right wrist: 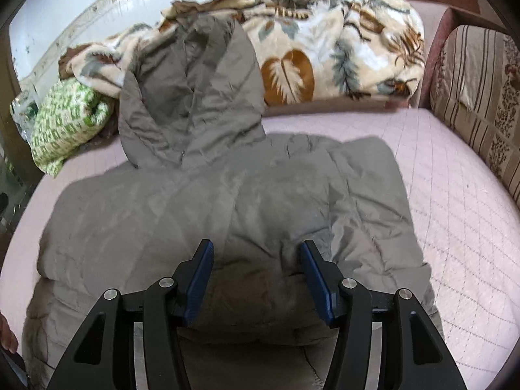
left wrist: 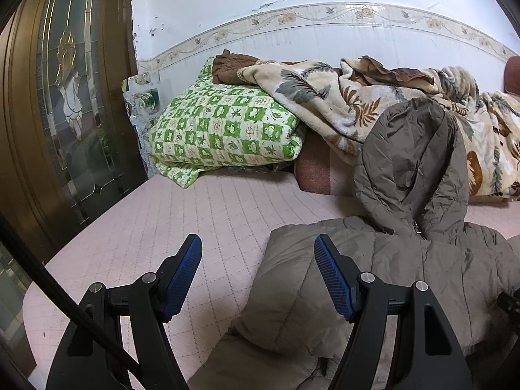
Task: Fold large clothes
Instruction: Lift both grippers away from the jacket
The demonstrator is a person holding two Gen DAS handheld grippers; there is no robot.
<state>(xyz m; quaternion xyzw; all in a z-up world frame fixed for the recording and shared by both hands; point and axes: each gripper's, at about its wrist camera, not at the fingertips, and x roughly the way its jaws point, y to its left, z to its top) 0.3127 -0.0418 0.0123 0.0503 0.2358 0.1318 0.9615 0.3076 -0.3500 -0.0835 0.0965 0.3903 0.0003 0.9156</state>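
Grey hooded puffer jacket [right wrist: 227,195] lies flat on the pink quilted bed cover [right wrist: 455,211], sleeves folded in, hood [right wrist: 191,97] propped against the leaf-print blanket [right wrist: 325,48]. Left gripper [left wrist: 258,243] is open over the jacket's left edge, nothing between the jaws. Right gripper [right wrist: 256,250] is open above its middle, gripping nothing.
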